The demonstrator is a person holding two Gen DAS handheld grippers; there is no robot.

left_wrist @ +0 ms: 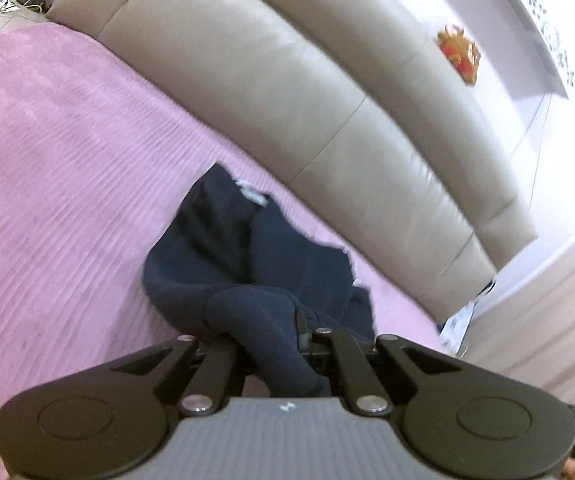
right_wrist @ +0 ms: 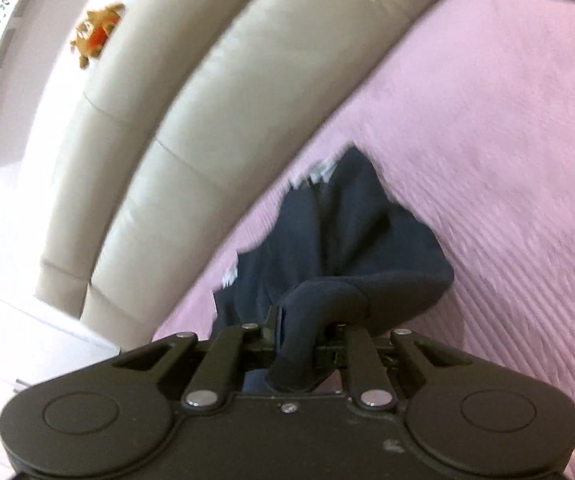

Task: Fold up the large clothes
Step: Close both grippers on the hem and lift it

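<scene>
Each claw is pinched tight on a bunched fold of the dark navy garment: left claw, right claw. The rest trails onto the pink bedspread, near the beige padded headboard.

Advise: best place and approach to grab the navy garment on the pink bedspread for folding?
Grip an outer hem edge, one hand-held gripper per corner, coming from the bed's near side. The navy garment lies bunched on the pink bedspread, so only edge folds give pinchable layers. Both the left hand-held gripper and right hand-held gripper are pinching such folds.
</scene>
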